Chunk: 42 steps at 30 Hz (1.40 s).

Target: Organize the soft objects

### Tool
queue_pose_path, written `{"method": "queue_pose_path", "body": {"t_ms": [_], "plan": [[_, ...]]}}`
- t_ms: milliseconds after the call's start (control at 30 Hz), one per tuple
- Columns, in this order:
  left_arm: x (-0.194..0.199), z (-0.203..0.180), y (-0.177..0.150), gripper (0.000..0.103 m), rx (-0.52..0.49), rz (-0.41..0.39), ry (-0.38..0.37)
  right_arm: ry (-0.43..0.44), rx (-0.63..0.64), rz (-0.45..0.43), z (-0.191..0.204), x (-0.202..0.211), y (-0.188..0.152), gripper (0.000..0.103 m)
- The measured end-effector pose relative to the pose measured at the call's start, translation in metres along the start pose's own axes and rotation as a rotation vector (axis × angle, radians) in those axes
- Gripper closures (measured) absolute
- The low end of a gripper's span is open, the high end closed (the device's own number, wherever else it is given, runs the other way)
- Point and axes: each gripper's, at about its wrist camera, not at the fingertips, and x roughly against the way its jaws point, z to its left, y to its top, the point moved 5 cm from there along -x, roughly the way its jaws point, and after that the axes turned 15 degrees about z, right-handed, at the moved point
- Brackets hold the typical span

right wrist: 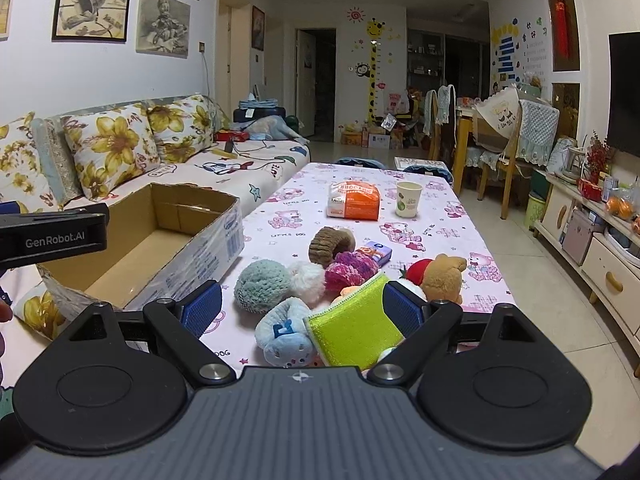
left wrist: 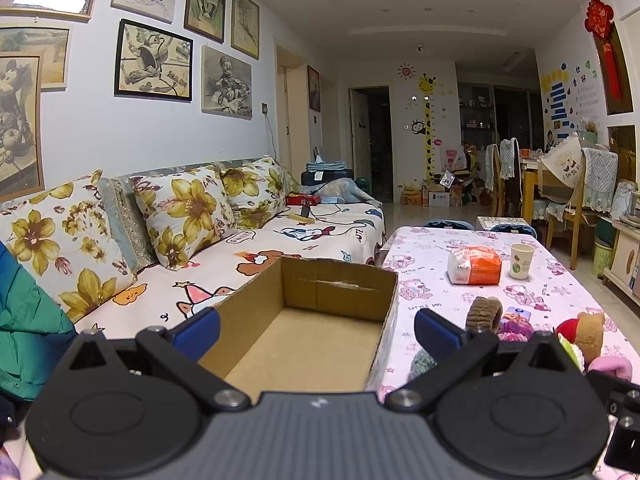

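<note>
Both hand-held grippers gaped empty: left hand-held gripper (left wrist: pixel 316 326) over the open brown cardboard box (left wrist: pixel 340 280), ready to steady it; right hand-held gripper (right wrist: pixel 302 306) faced the lime-green fuzzy cloth (right wrist: pixel 354 330) at 12 o'clock.

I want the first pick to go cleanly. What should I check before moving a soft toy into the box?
1. Cardboard box empty and open: ok.
2. Right hand-held gripper open, nothing held: ok.
3. Left hand-held gripper open over the box: ok.
4. Green sponge cloth between the right fingers: ok.
5. Paper cup clear of the toy pile: ok.
6. Cloth free of the blue plush: cannot tell.
</note>
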Motion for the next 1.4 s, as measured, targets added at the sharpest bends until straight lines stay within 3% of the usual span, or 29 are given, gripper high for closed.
{"method": "queue_pose_path", "body": {"t_ms": [267,767,1200,1400], "plan": [[-0.009,-0.008,-0.006,0.001,-0.02,0.021,-0.035,-0.001,-0.04,-0.03,-0.01,-0.003,-0.005,0.0],[-0.033,-0.088,-0.042,0.001,-0.246,0.055,-0.282,-0.078,-0.23,0.026,-0.078,-0.034,-0.029,0.0],[-0.074,-0.174,-0.053,0.016,-0.433,0.089,-0.431,-0.086,-0.468,0.092,-0.143,-0.079,-0.041,0.0],[-0.101,-0.2,-0.052,0.02,-0.467,0.139,-0.477,-0.06,-0.486,0.111,-0.146,-0.096,-0.033,0.0]]}}
